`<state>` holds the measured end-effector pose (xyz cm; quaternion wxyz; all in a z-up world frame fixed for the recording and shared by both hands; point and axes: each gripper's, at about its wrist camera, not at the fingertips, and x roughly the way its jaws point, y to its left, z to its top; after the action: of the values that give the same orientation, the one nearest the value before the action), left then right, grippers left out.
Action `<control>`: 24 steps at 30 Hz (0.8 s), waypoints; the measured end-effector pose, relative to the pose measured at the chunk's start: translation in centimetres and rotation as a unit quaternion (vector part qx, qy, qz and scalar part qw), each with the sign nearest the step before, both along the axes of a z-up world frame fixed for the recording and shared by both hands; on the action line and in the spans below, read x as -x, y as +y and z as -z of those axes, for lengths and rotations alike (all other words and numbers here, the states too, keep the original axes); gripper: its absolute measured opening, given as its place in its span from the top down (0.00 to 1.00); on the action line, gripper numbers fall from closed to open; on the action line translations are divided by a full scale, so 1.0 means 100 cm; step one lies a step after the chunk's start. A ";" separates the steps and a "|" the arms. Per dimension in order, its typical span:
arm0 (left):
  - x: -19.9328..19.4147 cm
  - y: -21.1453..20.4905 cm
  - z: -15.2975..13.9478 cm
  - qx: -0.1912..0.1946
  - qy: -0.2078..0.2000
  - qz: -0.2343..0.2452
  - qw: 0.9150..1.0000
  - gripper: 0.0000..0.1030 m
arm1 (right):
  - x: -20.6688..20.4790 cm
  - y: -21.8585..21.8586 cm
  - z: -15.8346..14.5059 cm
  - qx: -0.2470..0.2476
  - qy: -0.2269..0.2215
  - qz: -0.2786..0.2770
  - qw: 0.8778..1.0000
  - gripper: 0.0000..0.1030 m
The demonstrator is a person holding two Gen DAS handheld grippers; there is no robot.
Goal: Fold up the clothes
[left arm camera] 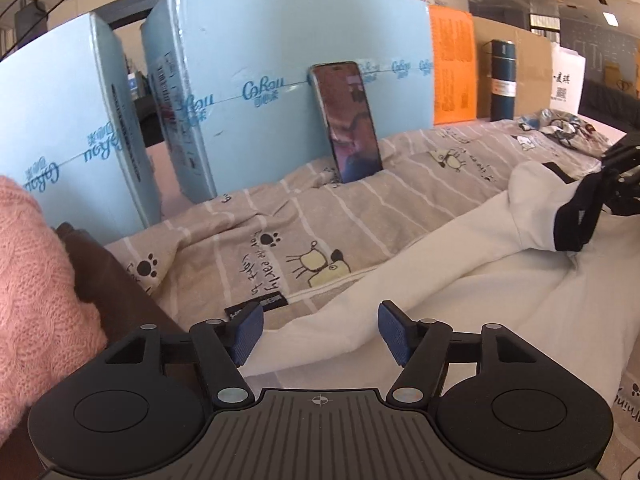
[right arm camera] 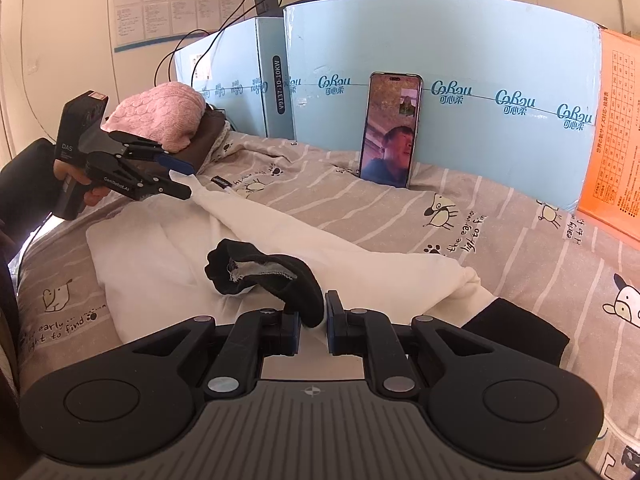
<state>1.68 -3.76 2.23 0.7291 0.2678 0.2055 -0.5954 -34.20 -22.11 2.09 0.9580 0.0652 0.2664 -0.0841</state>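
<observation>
A white garment (left arm camera: pixel 420 280) with black cuffs lies stretched across the grey patterned bedsheet (left arm camera: pixel 280 220). My left gripper (left arm camera: pixel 320 332) is open, its blue pads (left arm camera: pixel 248 332) standing wide on either side of one white end of the garment without pressing it. In the right wrist view that gripper (right arm camera: pixel 182 178) sits at the far left, held by a hand, with the garment's white tip (right arm camera: pixel 200 194) at its fingers. My right gripper (right arm camera: pixel 313 322) is shut on a black cuff (right arm camera: pixel 280 280) lifted off the white garment (right arm camera: pixel 280 248). A second black cuff (right arm camera: pixel 516 332) lies flat to the right.
A phone (right arm camera: pixel 390 132) leans upright against light blue cardboard boxes (right arm camera: pixel 440 48) along the back. A pink knit sweater (right arm camera: pixel 160 112) rests on a brown garment at the left. An orange box (left arm camera: pixel 452 68) and a dark bottle (left arm camera: pixel 503 80) stand at the back right.
</observation>
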 end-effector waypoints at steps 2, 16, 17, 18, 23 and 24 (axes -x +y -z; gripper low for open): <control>0.004 -0.004 0.007 -0.025 -0.031 -0.017 0.999 0.36 | 0.001 -0.001 0.000 0.000 -0.001 0.003 1.000 0.89; 0.131 -0.051 -0.024 0.100 0.016 0.181 0.978 0.16 | 0.022 -0.039 -0.009 -0.114 -0.064 0.094 0.987 0.34; 0.146 -0.059 -0.019 0.092 0.022 0.208 0.974 0.16 | 0.022 -0.047 -0.009 -0.133 -0.067 0.112 0.982 0.32; 0.156 -0.066 -0.013 0.083 0.023 0.219 0.972 0.16 | 0.022 -0.054 -0.008 -0.154 -0.072 0.126 0.977 0.32; 0.184 -0.097 0.013 0.050 0.003 0.201 0.978 0.19 | 0.026 -0.077 -0.004 -0.219 -0.123 0.159 0.955 0.24; 0.181 -0.098 0.013 0.059 0.011 0.188 0.980 0.20 | 0.026 -0.080 -0.004 -0.227 -0.129 0.165 0.951 0.23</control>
<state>-16.44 -13.59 0.93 0.6164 0.2518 0.1244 -0.7357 -36.80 -30.15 2.45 0.9168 0.3343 0.1381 -0.1696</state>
